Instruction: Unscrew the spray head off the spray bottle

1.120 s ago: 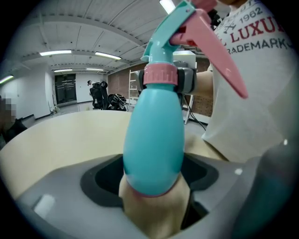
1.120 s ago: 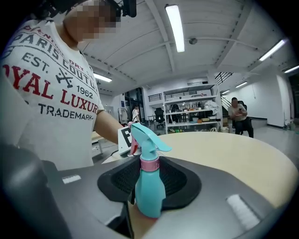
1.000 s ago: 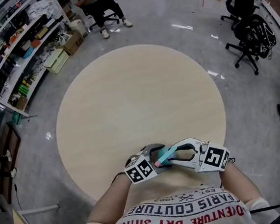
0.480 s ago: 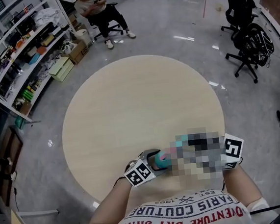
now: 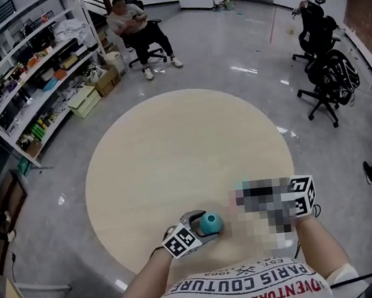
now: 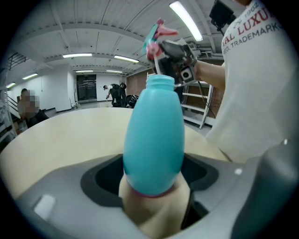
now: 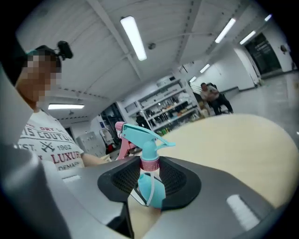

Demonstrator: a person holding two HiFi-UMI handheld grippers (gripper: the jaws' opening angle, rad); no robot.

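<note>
Now left gripper (image 6: 153, 189) jaws clamp bottle (image 6: 153, 135), right gripper (image 7: 148, 183) jaws clamp detached spray head (image 7: 141, 134) near table (image 5: 173, 153) edge.

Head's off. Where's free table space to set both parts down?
Nearly all the round table is bare: middle, far rim, sides toward shelves and chairs. Crowded only at the near edge, where the left hand-held gripper holds the bottle and the right hand-held gripper the spray head.

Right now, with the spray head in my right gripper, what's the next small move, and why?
Probably carry the spray head aside and set it on the table. It is already off: the neck of the bottle stands open in the left gripper, and the right gripper holds the head just above it.
</note>
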